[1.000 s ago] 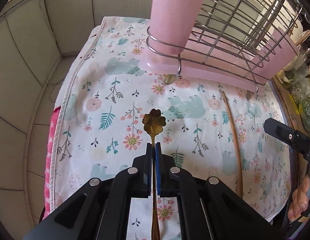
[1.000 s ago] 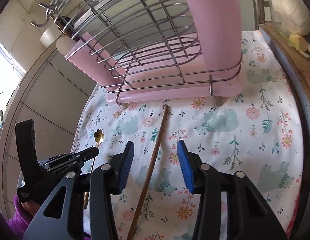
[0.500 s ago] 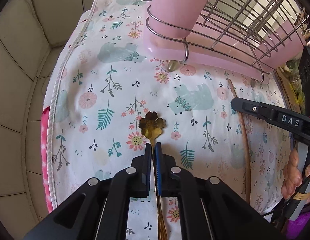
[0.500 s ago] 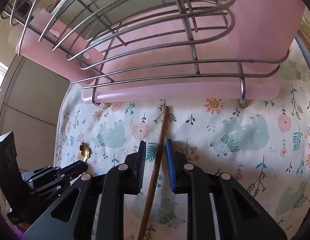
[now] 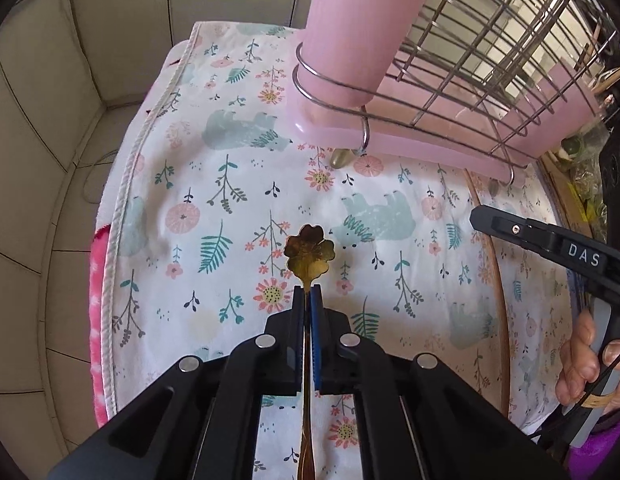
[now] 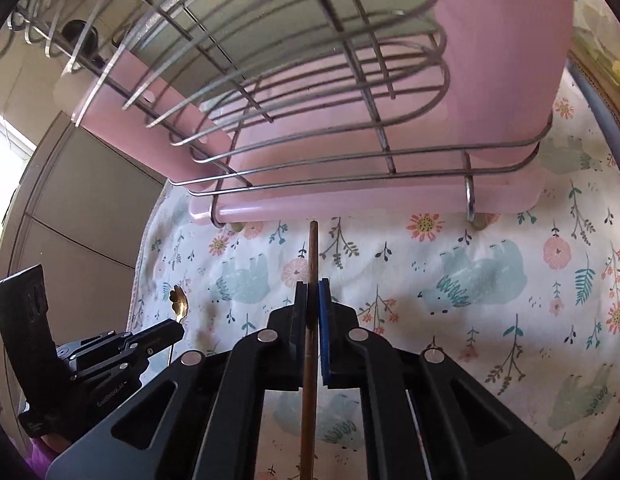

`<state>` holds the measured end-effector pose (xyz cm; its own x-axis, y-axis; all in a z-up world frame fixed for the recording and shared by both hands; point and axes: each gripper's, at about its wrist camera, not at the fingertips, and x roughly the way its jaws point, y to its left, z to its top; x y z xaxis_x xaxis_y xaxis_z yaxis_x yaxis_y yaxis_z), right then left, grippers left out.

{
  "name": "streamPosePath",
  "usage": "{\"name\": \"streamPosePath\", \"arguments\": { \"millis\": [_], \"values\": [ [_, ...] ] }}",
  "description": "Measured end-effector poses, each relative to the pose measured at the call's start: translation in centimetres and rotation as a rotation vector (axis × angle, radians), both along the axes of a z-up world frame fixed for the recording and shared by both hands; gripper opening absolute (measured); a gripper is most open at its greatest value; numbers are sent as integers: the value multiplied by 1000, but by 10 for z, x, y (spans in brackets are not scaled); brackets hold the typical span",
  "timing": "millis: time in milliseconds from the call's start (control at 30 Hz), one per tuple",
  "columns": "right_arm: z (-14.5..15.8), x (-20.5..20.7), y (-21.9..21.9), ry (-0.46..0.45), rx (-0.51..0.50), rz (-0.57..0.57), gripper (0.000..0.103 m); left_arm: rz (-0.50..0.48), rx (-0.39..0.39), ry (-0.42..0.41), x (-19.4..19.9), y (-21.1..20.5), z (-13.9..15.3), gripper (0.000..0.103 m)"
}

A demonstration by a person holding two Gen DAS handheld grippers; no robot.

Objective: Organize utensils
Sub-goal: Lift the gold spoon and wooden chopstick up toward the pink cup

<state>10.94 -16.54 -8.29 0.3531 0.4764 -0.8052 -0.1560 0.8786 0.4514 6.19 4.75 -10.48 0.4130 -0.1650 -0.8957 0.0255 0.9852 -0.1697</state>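
The left gripper (image 5: 308,295) is pinching the stem of a gold flower-shaped spoon (image 5: 309,251), its bowl poking out over the floral cloth (image 5: 229,184). The right gripper (image 6: 312,292) is clamping a wooden chopstick (image 6: 312,256) whose tip is pointing at the pink tray (image 6: 350,210) under the wire dish rack (image 6: 310,92), with a pink utensil cup (image 5: 362,28) sitting at its corner.

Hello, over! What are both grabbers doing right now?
Left gripper shut on gold flower-bowled spoon. Right gripper shut on thin brown wooden chopstick. Pink-trayed wire dish rack straight ahead, chopstick tip close to it.
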Motion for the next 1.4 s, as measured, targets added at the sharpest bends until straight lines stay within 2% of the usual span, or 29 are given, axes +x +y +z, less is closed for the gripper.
{"name": "streamPosePath", "arguments": {
  "millis": [333,567,767,900,1033,1400],
  "values": [
    [64,-37,-25,-247,92,-25,6,54,-82,-196,-18,10,48,1],
    [94,-64,-37,-386,84,-45,6,62,-89,-334,-39,8,75,1],
    [122,-85,-43,-529,31,-60,6,84,-103,-412,-54,11,91,1],
    [132,-97,-44,-589,3,-64,6,102,-123,-446,-60,13,98,1],
    [134,-105,-38,-619,-34,-52,6,111,-124,-474,-66,13,101,1],
    [140,-109,-43,-627,-44,-59,6,138,-85,-498,-71,12,109,1]
  ]
}}
